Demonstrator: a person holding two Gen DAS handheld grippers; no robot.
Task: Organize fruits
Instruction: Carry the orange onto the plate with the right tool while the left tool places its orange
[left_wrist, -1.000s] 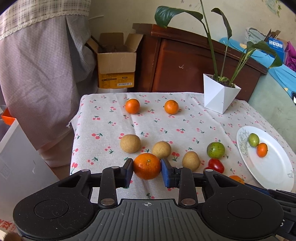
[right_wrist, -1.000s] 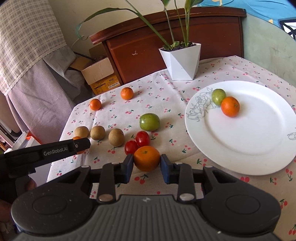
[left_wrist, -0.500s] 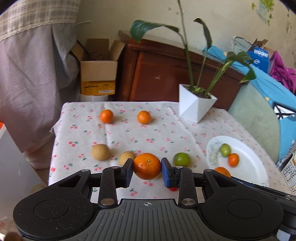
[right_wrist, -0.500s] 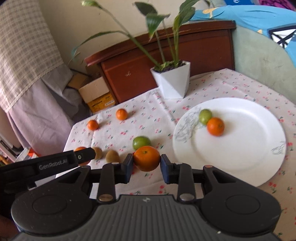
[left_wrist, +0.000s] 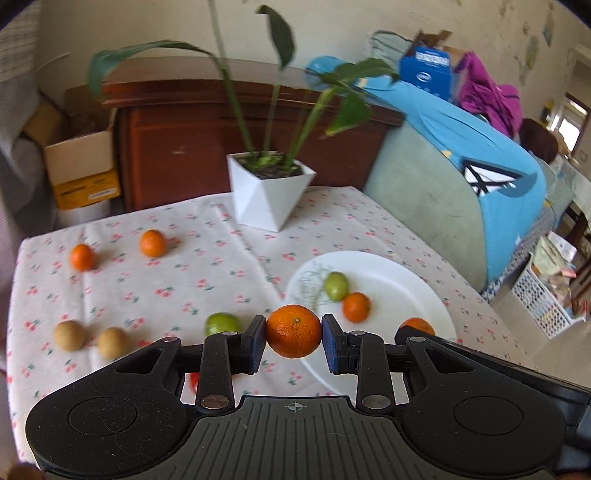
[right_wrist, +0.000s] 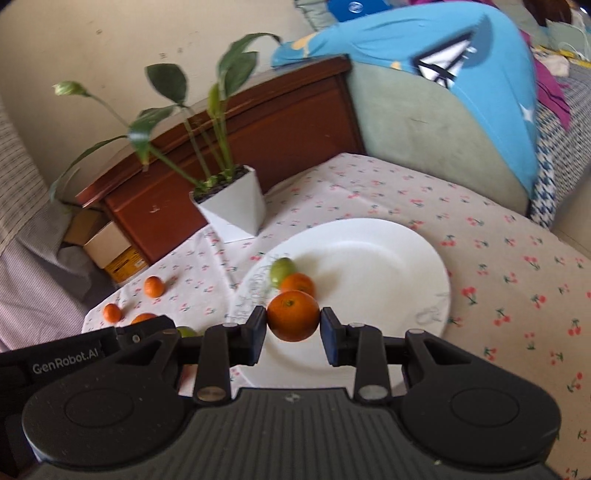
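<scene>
My left gripper (left_wrist: 294, 332) is shut on an orange mandarin (left_wrist: 294, 328) and holds it in the air near the left rim of the white plate (left_wrist: 402, 280). My right gripper (right_wrist: 293, 321) is shut on another mandarin (right_wrist: 293, 315) above the plate (right_wrist: 388, 266). A green fruit (right_wrist: 281, 268) and a small orange (right_wrist: 297, 283) lie on the plate; they also show in the left wrist view, the green fruit (left_wrist: 336, 285) and the orange (left_wrist: 356, 306). The right gripper's mandarin (left_wrist: 416, 326) shows at the plate's near rim.
On the cherry-print cloth (left_wrist: 229, 266) lie two oranges (left_wrist: 152, 243) (left_wrist: 82, 257), two brown fruits (left_wrist: 69, 334) (left_wrist: 113, 342) and a green fruit (left_wrist: 221, 323). A white plant pot (left_wrist: 270, 192) stands at the back. A wooden cabinet, a cardboard box and a sofa surround the table.
Both grippers have risen and swung right with their mandarins, from over the loose fruits to the plate. The right one now hangs over the plate.
</scene>
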